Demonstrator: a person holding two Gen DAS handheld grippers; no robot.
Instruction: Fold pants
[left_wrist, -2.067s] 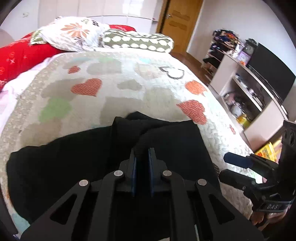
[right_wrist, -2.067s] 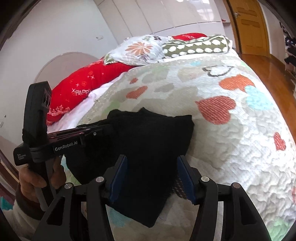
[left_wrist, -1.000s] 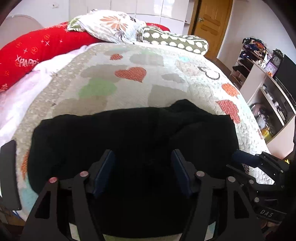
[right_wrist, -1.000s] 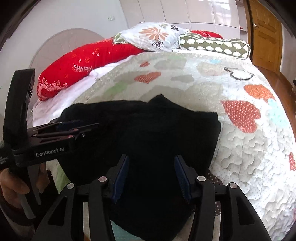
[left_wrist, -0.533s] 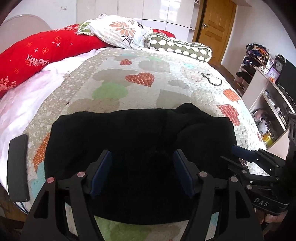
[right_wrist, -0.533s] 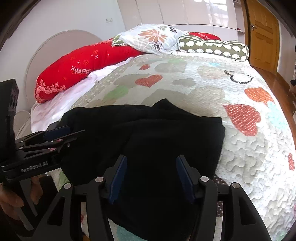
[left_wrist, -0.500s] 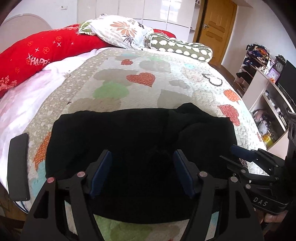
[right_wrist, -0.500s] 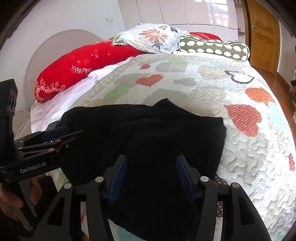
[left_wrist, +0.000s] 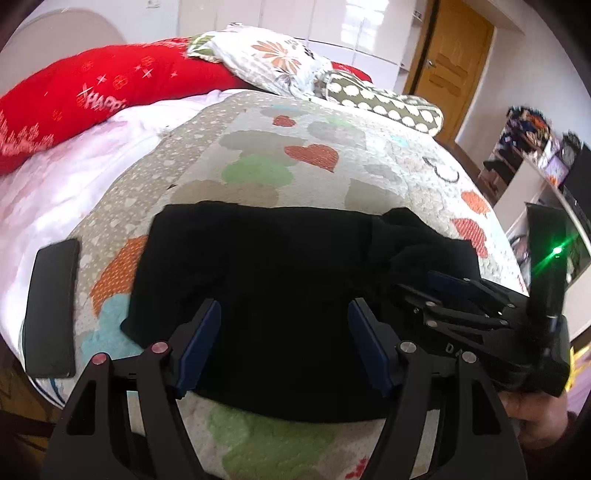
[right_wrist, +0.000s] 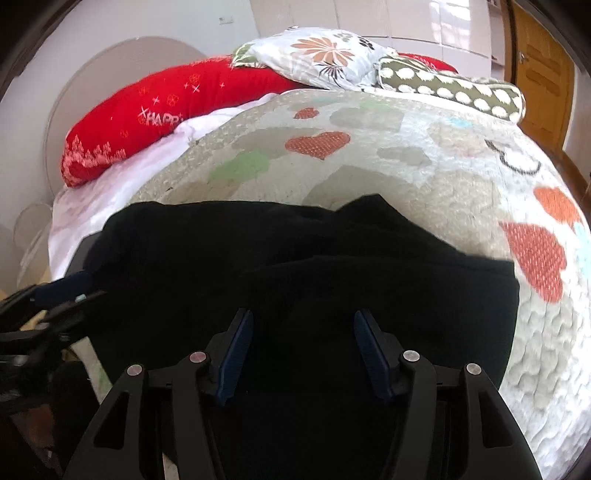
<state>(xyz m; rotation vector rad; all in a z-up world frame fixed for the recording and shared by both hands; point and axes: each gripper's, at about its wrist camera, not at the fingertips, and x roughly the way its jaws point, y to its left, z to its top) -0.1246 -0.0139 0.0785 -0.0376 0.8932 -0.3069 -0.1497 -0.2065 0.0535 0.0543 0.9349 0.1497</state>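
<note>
Readable text: red bolster (left_wrist: 85, 96) on the far left has white lettering, "HAPP" legible in both views (right_wrist: 162, 119), rest cut off by the fold. Right gripper body in the left view shows a "D" near its base, remainder hidden.

Left to right, left view: black phone (left_wrist: 51, 306) lies flat on the quilt (left_wrist: 258, 162) near the left bed edge, just beside the pants (left_wrist: 295, 266) but not touching. Pants are black, folded into a wide rectangle near the foot edge of the bed, with a bunched lump at the right end. Left gripper (left_wrist: 284, 339) has fingers spread wide, nothing between them, above the near edge of the pants. Right gripper (left_wrist: 436, 288) is over the right end of the pants, green LED lit on its body. Hand (left_wrist: 532, 417) holds it at lower right.

Right view: right gripper (right_wrist: 303, 347) fingers spread, empty, over the pants (right_wrist: 332, 266). Left gripper (right_wrist: 62, 291) sits at the left edge, blurred.

Vs 0.5 s ago: both grippers were already spread and are unchanged. Left camera has pulled back left, so the whole phone now shows. Pants lie the same.

Around: floral pillow (left_wrist: 273, 62), polka-dot bolster (left_wrist: 388, 103), wooden door (left_wrist: 450, 70), shelves (left_wrist: 532, 155) at right. Nothing blocks the pants.
</note>
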